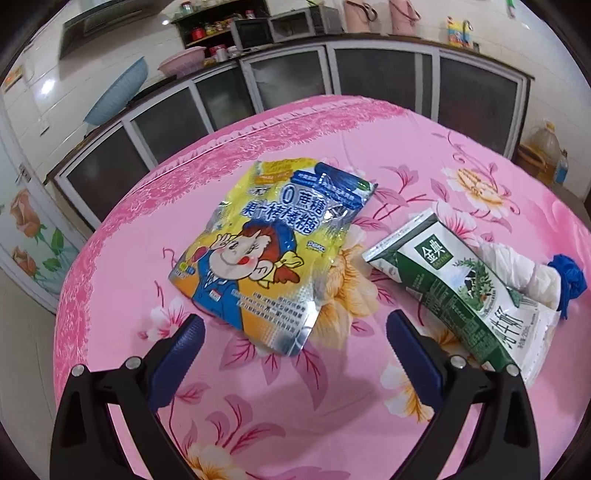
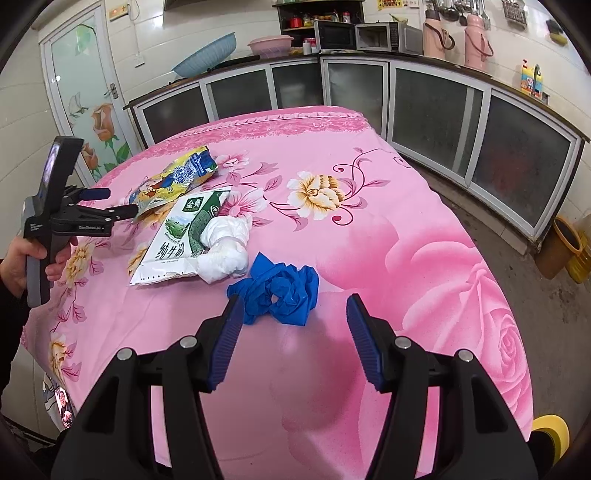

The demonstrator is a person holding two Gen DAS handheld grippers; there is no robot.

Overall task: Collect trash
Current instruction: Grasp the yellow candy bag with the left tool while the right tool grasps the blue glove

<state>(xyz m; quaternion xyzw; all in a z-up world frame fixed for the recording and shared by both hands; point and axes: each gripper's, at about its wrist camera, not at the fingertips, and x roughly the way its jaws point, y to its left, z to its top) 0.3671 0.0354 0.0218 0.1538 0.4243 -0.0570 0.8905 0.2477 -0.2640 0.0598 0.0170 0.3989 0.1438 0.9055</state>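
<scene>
Four pieces of trash lie on a counter [image 2: 388, 229] draped in a pink floral cloth, in a kitchen lined with glass-fronted cabinets [image 2: 436, 110]. The left tongs [image 1: 295, 328] hang open just above the cloth, their blue pads spread wide with nothing between them, the near edge of a yellow candy wrapper [image 1: 266, 251] lying flat just ahead of the fingertips. Seen from the right wrist, the same left tongs [image 2: 123, 203] reach in from the left edge of the counter, held by a person's hand [image 2: 22, 258], with the tips at the wrapper's [image 2: 173, 177] near end.

Beside the wrapper lies a flattened green-and-white milk carton [image 1: 454, 288], on its side. A crumpled white plastic bag [image 2: 227, 243] touches the carton's [image 2: 181, 236] far side, partly tucked against it.

The right tongs [image 2: 295, 321] are open too, gripping nothing. A crumpled blue glove [image 2: 277, 295] sits on the cloth just ahead of them, its near edge touching or just beside the left pad and the rest lying between the two fingertips' lines; the right pad stands clear of it. The glove lies near the white bag but apart from it.

On the worktop behind stand two microwaves [image 2: 369, 35], two pink flasks [image 2: 458, 38] and a blue basin [image 2: 205, 55].
</scene>
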